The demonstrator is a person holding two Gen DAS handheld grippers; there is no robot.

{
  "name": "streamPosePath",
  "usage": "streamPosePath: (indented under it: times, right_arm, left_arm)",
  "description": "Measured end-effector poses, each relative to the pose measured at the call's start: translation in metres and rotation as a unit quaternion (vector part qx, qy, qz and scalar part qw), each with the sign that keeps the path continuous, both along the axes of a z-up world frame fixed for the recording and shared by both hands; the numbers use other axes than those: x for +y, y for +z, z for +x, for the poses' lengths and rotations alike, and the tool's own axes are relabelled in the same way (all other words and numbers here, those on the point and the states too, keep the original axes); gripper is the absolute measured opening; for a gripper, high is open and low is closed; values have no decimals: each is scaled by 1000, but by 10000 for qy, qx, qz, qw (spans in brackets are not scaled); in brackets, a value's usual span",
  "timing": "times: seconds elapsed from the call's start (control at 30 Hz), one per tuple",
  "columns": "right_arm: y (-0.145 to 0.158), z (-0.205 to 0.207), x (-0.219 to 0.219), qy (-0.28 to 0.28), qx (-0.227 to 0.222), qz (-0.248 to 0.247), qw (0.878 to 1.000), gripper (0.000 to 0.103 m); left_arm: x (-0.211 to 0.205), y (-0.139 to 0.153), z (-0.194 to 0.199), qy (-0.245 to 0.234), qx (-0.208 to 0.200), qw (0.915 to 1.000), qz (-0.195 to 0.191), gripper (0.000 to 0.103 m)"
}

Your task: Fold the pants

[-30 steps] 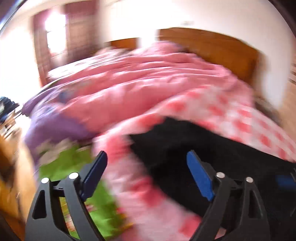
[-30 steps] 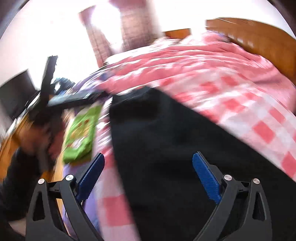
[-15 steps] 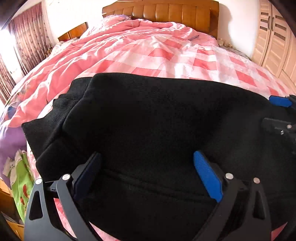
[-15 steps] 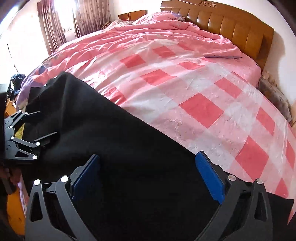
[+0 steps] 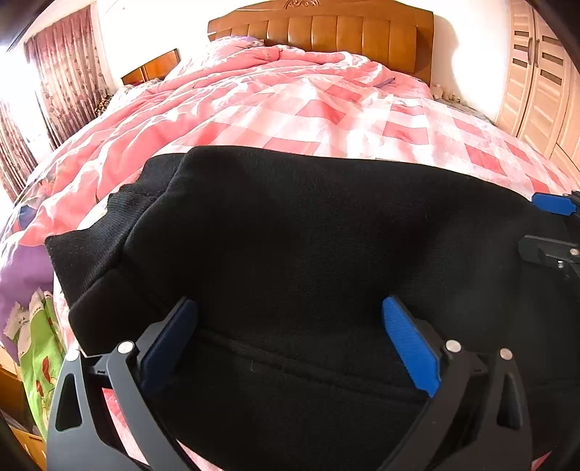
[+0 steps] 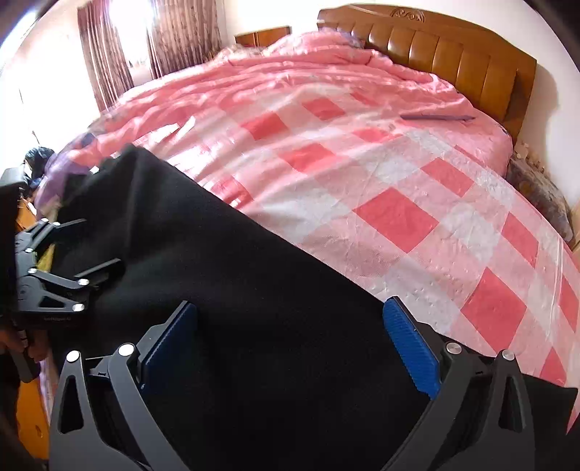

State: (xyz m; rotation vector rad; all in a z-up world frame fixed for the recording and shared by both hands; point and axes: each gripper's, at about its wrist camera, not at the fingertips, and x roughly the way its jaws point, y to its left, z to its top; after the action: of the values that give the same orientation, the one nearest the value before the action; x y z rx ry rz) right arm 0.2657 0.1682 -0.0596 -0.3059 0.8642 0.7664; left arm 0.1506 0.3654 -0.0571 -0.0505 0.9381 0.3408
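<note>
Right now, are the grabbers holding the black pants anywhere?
No. The left gripper and the right gripper are both open above the black pants, pinching nothing. The left's jaws have just been opening.

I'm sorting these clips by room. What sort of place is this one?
A bedroom, almost certainly. The black pants lie on a wide bed with a pink checked quilt and a wooden headboard; a wardrobe stands on one side and curtains cover a window.
</note>
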Motion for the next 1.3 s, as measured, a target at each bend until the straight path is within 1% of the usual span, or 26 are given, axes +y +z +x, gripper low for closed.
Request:
streamPosePath:
  times: [0.07, 0.1, 0.17, 0.2, 0.3, 0.37, 0.4, 0.43, 0.47, 0.5, 0.53, 0.57, 0.63, 0.7, 0.77, 0.83, 0.87, 0.9, 0.93, 0.97, 1.03, 1.07, 1.1, 1.17, 1.23, 1.3]
  right_arm:
    - [15, -12, -15, -236, -48, 98, 9997, 98]
    - [24, -20, -27, -314, -68, 178, 9993, 98]
    - [41, -47, -62, -443, -177, 437, 9979, 98]
    - [43, -62, -84, -578, -237, 413, 9972, 98]
    - [29, -92, -132, -811, -175, -70, 9965, 98]
    - [17, -105, -155, -924, -117, -401, 9948, 98]
    - [10, -111, -166, -968, -100, -551, 9937, 98]
    - [-4, -115, -181, -1067, -46, -851, 9906, 98]
    - [-12, -117, -189, -1104, 27, -901, 9898, 99]
    - [-12, -120, -208, -1137, 75, -424, 9926, 99]
    - [-13, -121, -216, -1171, 112, -396, 9923, 99]
    - [-12, -125, -222, -1177, 63, -452, 9920, 98]
    - [-7, -132, -241, -1414, 93, -491, 9887, 98]
    - [1, -143, -268, -1741, 47, -357, 9841, 98]
    - [8, -156, -295, -1934, -97, -223, 9808, 98]
    - [5, -168, -327, -2286, -164, -290, 9729, 98]
    - [-3, -172, -344, -2456, -64, -333, 9688, 99]
    - [-8, -176, -358, -2431, 30, -124, 9699, 99]
    - [-7, -184, -369, -2320, -112, 207, 9724, 99]
    - [-7, -188, -372, -2304, -129, 213, 9728, 98]
    - [4, -197, -377, -2409, -229, 111, 9702, 98]
    - [14, -203, -388, -2470, -260, 391, 9679, 98]
    - [22, -210, -398, -2502, -280, 689, 9653, 98]
    - [35, -223, -439, -2858, -254, 1388, 9479, 98]
    - [30, -234, -478, -3600, -149, 1502, 9207, 98]
    - [20, -241, -499, -4040, -1, 1481, 9027, 98]
  left_arm:
    - [-11, 18, -11, 453, 55, 9988, 197, 101]
    - [-19, 29, -19, 454, -110, 9987, 201, 101]
    - [-50, 53, -47, -14, -585, 9983, 4, 101]
    - [-65, 57, -56, -237, -657, 9975, -96, 101]
    - [-115, 44, -75, -1011, -570, 9930, -231, 101]
    - [-142, 29, -80, -1338, -443, 9900, -25, 101]
    - [-157, 17, -82, -1493, -329, 9880, 218, 102]
    - [-161, 17, -87, -1402, -546, 9879, 377, 102]
    - [-160, 14, -87, -1343, -491, 9893, 292, 102]
    - [-153, 14, -85, -1249, -416, 9913, -4, 102]
    - [-139, 11, -81, -1090, -255, 9917, -633, 102]
    - [-130, 10, -79, -1016, -207, 9901, -949, 102]
    - [-136, 14, -78, -1116, -19, 9913, -696, 102]
    - [-144, 23, -81, -904, 89, 9943, -553, 101]
    - [-164, 37, -91, -1147, -161, 9904, -751, 101]
    - [-200, 49, -99, -1569, -400, 9844, -691, 101]
    - [-215, 50, -101, -1755, -421, 9820, -564, 101]
    - [-240, 45, -97, -1983, -300, 9795, -191, 101]
    - [-257, 37, -92, -2058, -161, 9784, 77, 101]
    - [-273, 25, -85, -2108, 35, 9769, 355, 102]
    - [-281, 21, -80, -1886, -91, 9810, 452, 102]
    - [-283, 22, -78, -1786, 35, 9831, 404, 101]
    - [-285, 26, -78, -1780, 29, 9832, 394, 101]
    - [-297, 43, -85, -2030, -200, 9783, 365, 101]
    - [-319, 60, -93, -2358, -456, 9703, 277, 101]
    - [-354, 71, -98, -2885, -562, 9558, 64, 101]
